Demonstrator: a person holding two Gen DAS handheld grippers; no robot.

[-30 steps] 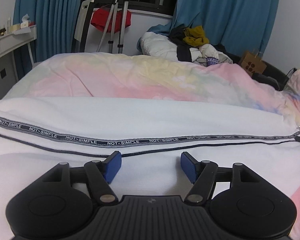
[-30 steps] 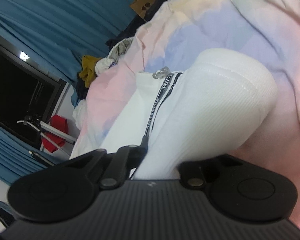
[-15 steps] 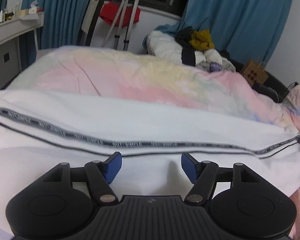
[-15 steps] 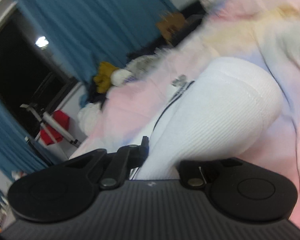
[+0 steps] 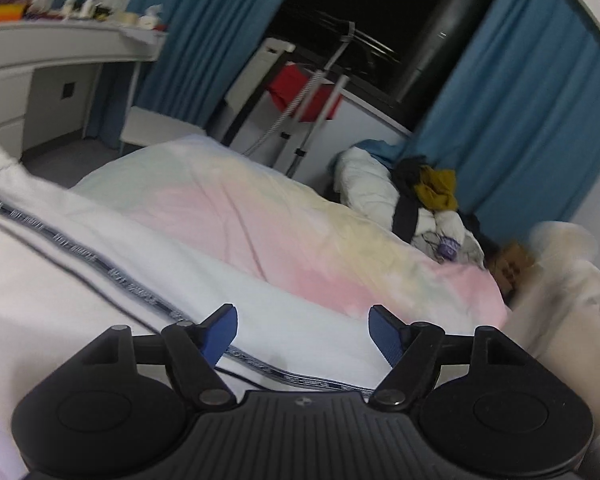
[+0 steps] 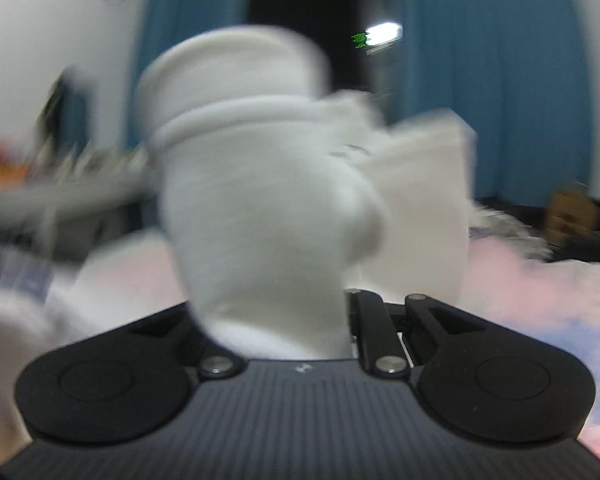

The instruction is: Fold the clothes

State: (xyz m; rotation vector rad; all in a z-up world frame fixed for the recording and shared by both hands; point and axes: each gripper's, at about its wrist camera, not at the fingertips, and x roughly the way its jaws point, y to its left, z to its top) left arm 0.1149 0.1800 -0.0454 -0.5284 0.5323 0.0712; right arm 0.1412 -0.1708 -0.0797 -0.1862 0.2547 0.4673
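Left gripper [image 5: 302, 332]: jaws spread wide and just been opening further; nothing is between the blue pads [image 5: 220, 330], which hang just above the cloth.
White garment [image 5: 100, 280]: most of it lies flat across the near side of the bed [image 5: 284, 236], its lettered trim band [image 5: 136, 294] now slanting across the left view where it ran level a second ago.
Right gripper [image 6: 300, 320]: jaws pressed together on a bunched end of the white garment, as they were a second ago; the pads themselves are hidden by fabric.
Lifted end [image 6: 256, 184]: a second ago it sat low against the pastel cover; now it stands raised before the curtains [image 6: 480, 60], heavily blurred.
Meaning: the right end is likely being swung over the flat part as a fold, with the left side released.
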